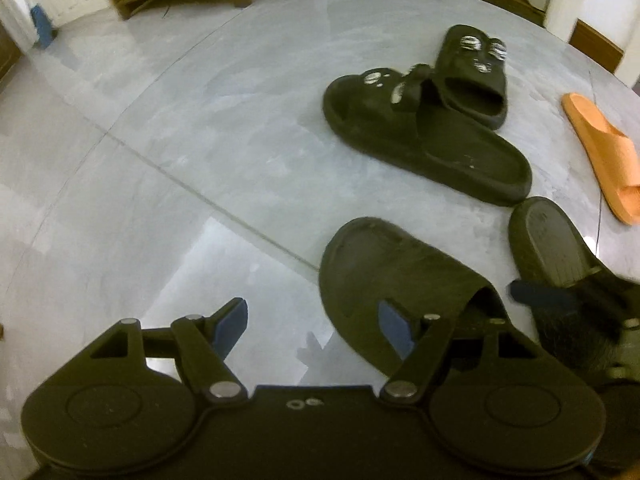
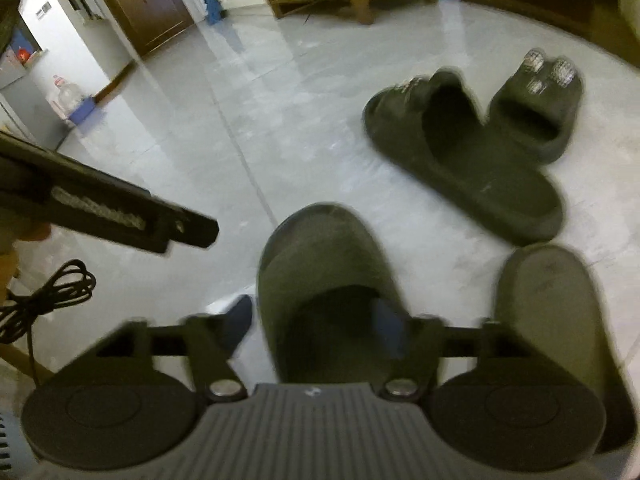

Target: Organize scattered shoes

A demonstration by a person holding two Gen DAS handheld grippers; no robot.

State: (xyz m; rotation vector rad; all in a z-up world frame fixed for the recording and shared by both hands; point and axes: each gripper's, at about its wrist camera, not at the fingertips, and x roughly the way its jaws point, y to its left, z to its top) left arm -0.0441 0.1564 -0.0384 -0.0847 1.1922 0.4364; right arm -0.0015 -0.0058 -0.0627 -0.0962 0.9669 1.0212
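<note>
Right gripper (image 2: pixel 316 320), jaws apart and nothing held, straddles the plain black slide's (image 2: pixel 332 264) strap side at lower centre; squarer seating is advised before closing.

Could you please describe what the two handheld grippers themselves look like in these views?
Both share one build: the left gripper and the right gripper have black bodies with two round housings, silver pivot pins and blue finger pads. The right one's centre plate is ribbed grey. A tangled black cable hangs beside it.

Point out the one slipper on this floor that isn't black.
The orange slipper, lying alone at the far right of the left wrist view. The four other slippers are all black, two of them decorated with silvery charms.
</note>
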